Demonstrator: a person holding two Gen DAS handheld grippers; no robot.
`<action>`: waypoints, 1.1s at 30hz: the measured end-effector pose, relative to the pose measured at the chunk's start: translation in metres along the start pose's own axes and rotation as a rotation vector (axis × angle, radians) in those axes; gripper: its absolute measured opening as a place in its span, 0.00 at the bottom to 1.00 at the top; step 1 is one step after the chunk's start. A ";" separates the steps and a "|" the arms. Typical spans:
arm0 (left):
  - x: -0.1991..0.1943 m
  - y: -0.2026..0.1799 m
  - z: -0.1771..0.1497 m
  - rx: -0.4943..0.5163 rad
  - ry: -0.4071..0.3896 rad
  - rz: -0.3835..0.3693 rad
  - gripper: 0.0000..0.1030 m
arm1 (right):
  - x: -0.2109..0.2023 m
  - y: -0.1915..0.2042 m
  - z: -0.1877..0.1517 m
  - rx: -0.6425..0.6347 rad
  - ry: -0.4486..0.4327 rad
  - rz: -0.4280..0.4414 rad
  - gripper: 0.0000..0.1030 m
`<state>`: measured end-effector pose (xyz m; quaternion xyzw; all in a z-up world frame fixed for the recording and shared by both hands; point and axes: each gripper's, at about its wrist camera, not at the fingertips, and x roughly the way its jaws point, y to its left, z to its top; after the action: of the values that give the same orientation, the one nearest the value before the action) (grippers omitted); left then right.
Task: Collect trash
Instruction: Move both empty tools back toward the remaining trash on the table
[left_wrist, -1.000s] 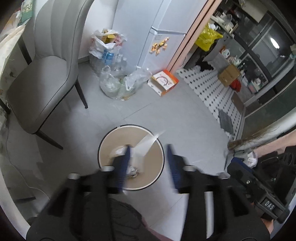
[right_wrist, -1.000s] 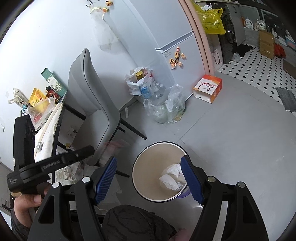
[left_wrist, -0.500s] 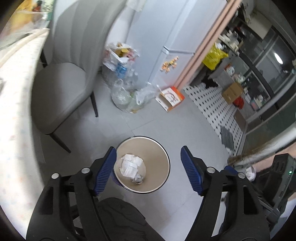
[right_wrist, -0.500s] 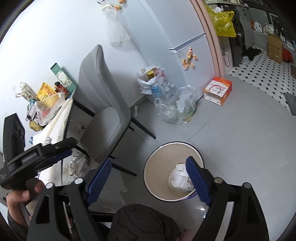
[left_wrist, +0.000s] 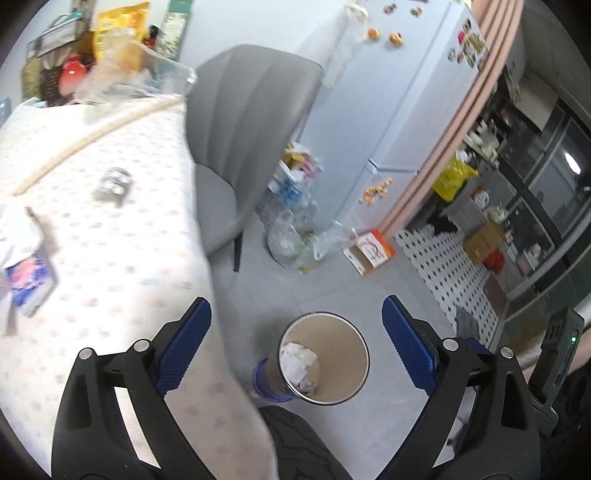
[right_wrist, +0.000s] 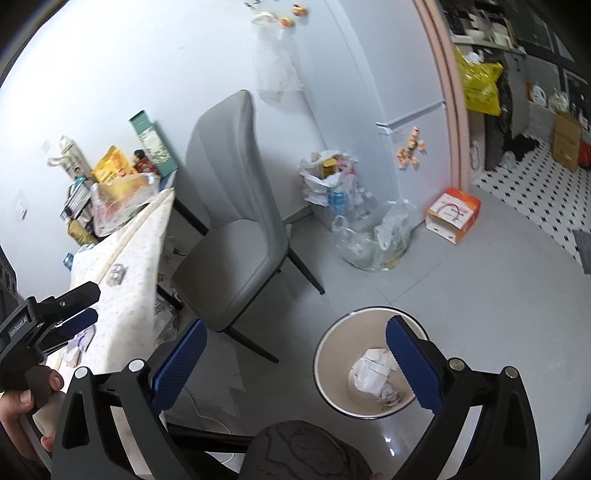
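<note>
The left gripper (left_wrist: 295, 339) and right gripper (right_wrist: 293, 360) have both just been spreading wide, nothing between the blue pads. Below them, crumpled white paper trash (left_wrist: 298, 363) lies inside the round beige waste bin (left_wrist: 351, 373) on the grey floor, near the patterned tablecloth's (left_wrist: 110, 240) edge; beyond stands a grey upholstered chair (right_wrist: 236, 229).

Grey chair (right_wrist: 236, 221) beside patterned tablecloth (left_wrist: 110, 240), white fridge (left_wrist: 388, 110), orange box (right_wrist: 452, 214) on floor

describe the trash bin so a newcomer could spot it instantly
Start at the grey chair beside the table; on the floor in front of it stands the trash bin. It is the only round, open-topped, beige-lined container, with crumpled white paper inside, unlike the clear plastic bags by the fridge.
</note>
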<state>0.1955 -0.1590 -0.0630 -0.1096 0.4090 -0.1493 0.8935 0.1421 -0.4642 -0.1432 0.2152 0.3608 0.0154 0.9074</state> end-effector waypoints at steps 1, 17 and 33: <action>-0.007 0.006 0.000 -0.008 -0.013 0.004 0.91 | -0.001 0.006 0.000 -0.011 -0.001 0.006 0.92; -0.085 0.093 -0.004 -0.137 -0.155 0.071 0.91 | 0.005 0.097 -0.004 -0.138 0.021 0.097 0.92; -0.129 0.191 -0.016 -0.322 -0.246 0.189 0.91 | 0.020 0.170 -0.012 -0.243 0.049 0.191 0.92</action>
<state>0.1366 0.0634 -0.0436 -0.2292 0.3241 0.0168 0.9177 0.1707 -0.3013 -0.0960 0.1368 0.3564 0.1503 0.9120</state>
